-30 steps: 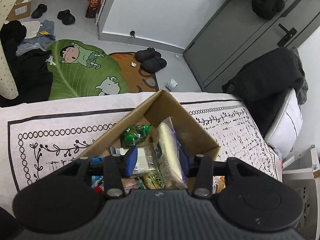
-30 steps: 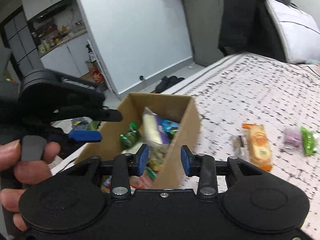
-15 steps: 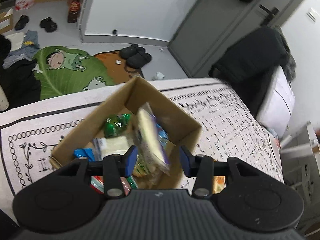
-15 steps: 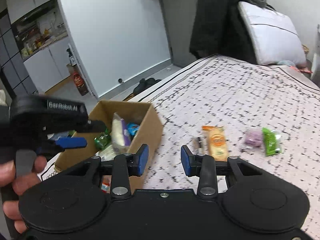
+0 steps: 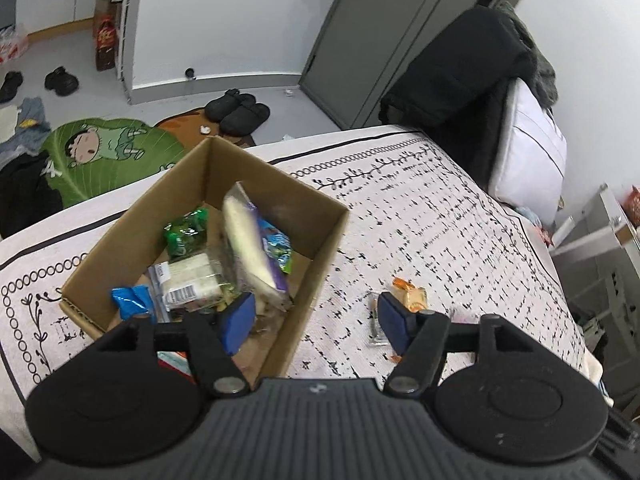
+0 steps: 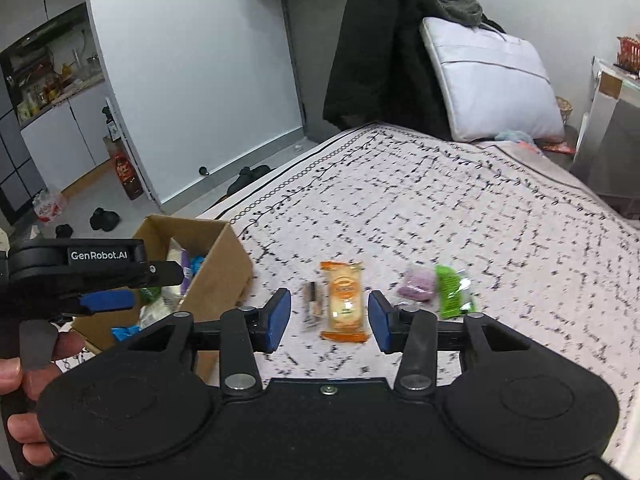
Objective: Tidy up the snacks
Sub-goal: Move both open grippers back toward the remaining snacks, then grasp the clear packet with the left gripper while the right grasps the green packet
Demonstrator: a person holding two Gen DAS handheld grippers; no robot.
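Note:
An open cardboard box (image 5: 272, 188) sits on the patterned bedspread (image 5: 420, 216) and holds several snacks, among them a tall pale packet (image 5: 248, 248), a green bag (image 5: 186, 234) and a blue wrapper (image 5: 132, 300). My left gripper (image 5: 316, 318) hovers open over the box's near right corner, with nothing between its fingers. My right gripper (image 6: 328, 320) is open above an orange packet (image 6: 344, 300) that lies on the bedspread (image 6: 440, 200). Beside it lie a small brown bar (image 6: 314, 304), a purple packet (image 6: 418, 286) and a green packet (image 6: 452, 296). The box (image 6: 224, 264) and left gripper (image 6: 132, 286) show at the left.
A hand (image 6: 24, 380) holds the left gripper. A black coat (image 6: 376, 68) and a white pillow (image 6: 492, 88) stand at the bed's far end. A metal cabinet (image 6: 612, 140) is on the right. Slippers (image 5: 238, 110) and a green rug (image 5: 108, 156) lie on the floor beyond the bed edge.
My left gripper let go of the pale packet, which now stands in the box, then opened wider and drew back. My right gripper swung right, from the box to the loose snacks.

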